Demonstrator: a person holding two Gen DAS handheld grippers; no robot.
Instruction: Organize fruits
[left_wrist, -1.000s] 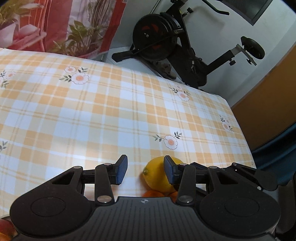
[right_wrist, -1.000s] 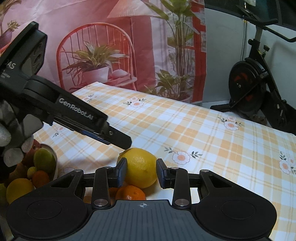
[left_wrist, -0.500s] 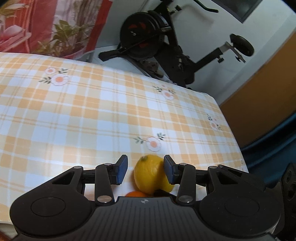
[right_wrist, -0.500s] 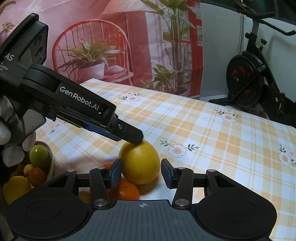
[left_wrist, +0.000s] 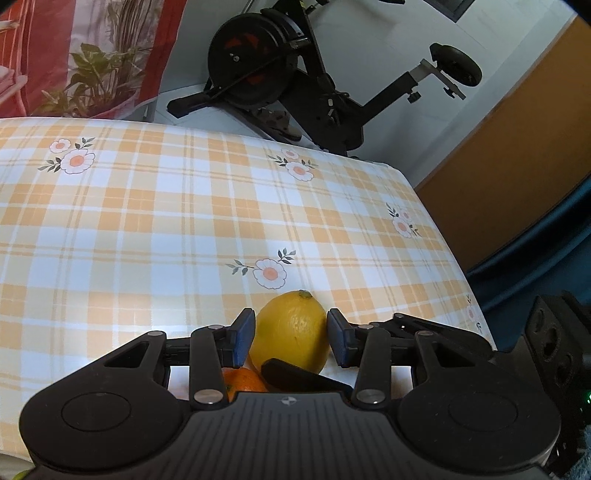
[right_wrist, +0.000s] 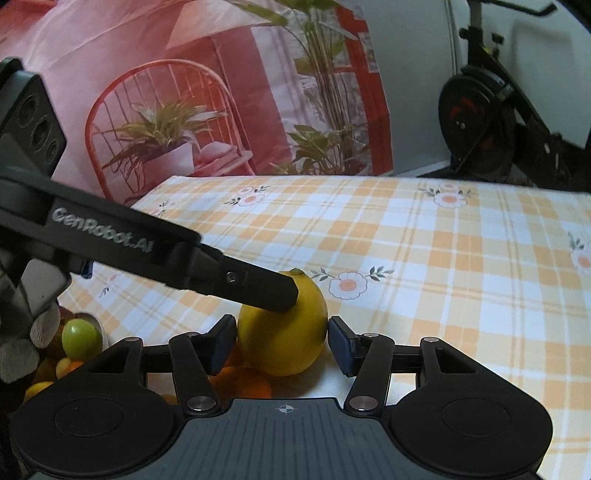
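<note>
While a green fruit (right_wrist: 80, 338) sits among others at far left, the left claw (left_wrist: 291, 330) straddles the lemon (left_wrist: 290, 343), pads close at its flanks; I cannot tell whether they press. The lemon stands on the checked surface (left_wrist: 166, 229), leaning on an orange (left_wrist: 243, 382). The right claw (right_wrist: 282, 341) has just been opening, released, with the lemon between its jaws. The lemon looks firm, fairly heavy, waxy and apt to roll, so it is probably best gripped across its broad middle, not its tapered ends.
</note>
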